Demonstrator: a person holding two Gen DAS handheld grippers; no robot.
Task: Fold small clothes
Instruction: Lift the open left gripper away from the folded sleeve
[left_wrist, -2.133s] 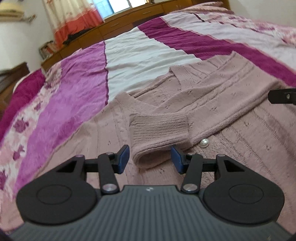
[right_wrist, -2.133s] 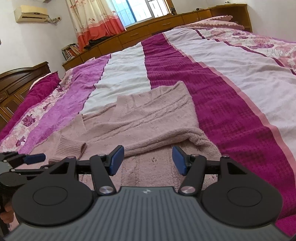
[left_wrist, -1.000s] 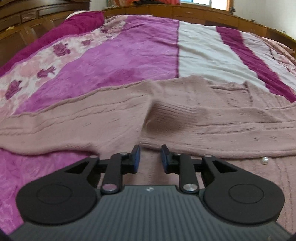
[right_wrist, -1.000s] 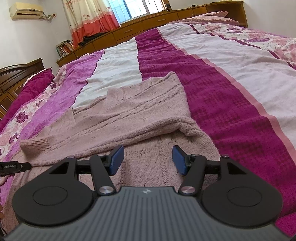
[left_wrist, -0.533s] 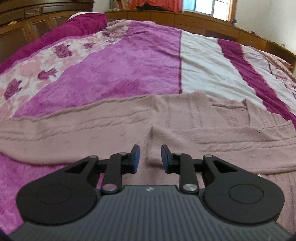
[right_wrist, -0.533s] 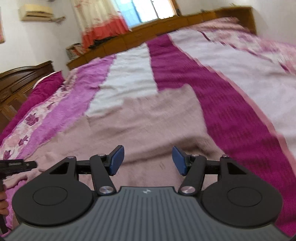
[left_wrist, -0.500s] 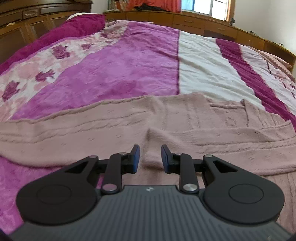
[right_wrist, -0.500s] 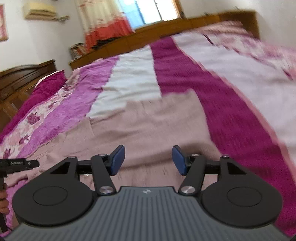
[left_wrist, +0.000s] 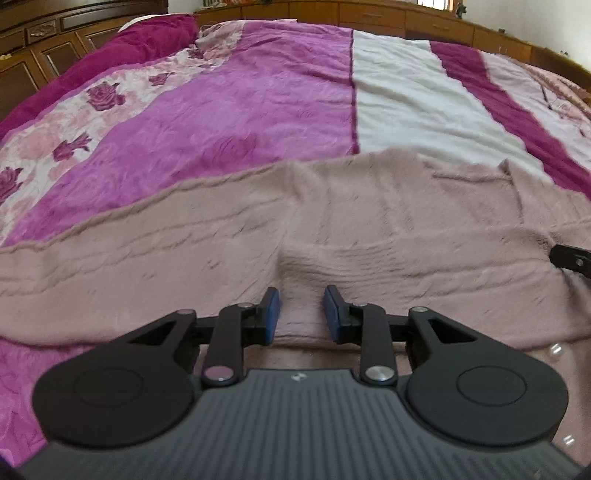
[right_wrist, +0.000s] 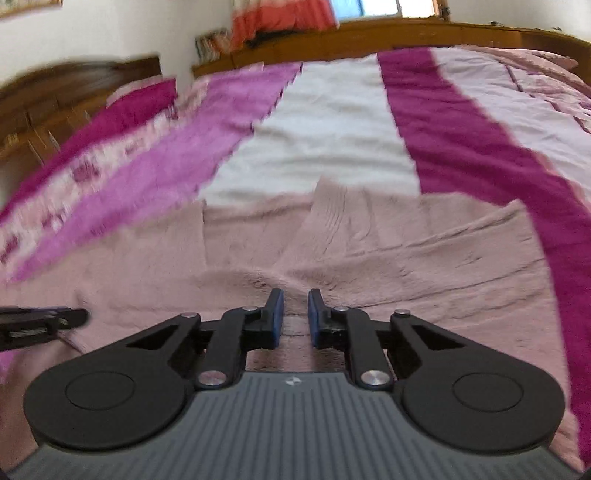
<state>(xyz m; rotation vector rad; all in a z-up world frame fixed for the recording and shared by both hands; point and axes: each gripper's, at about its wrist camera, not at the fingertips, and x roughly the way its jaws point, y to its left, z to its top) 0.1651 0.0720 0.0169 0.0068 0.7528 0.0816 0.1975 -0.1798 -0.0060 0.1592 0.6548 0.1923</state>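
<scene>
A dusty-pink knitted sweater (left_wrist: 369, 229) lies spread on the bed, a sleeve folded across its body. My left gripper (left_wrist: 301, 314) sits low on its near part, blue pads pinching a raised ridge of knit while the jaws are just opening. In the right wrist view the sweater (right_wrist: 406, 258) puckers toward my right gripper (right_wrist: 294, 317), whose jaws are closing on a fold of it. Each gripper's tip shows in the other view: the right gripper (left_wrist: 572, 260) at the right edge, the left gripper (right_wrist: 40, 325) at the left edge.
The striped magenta, white and floral bedspread (left_wrist: 240, 110) stretches far beyond the sweater. Pearl buttons (left_wrist: 556, 349) lie on the knit at the lower right. Dark wooden cabinets (left_wrist: 55, 48) stand behind the bed at the left, and a wooden ledge (right_wrist: 406, 33) runs along the far side.
My right gripper swept sideways over the sweater, rolled, and its jaws went from wide apart to narrow around a fold. My left gripper shifted a little and its jaws stand slightly wider.
</scene>
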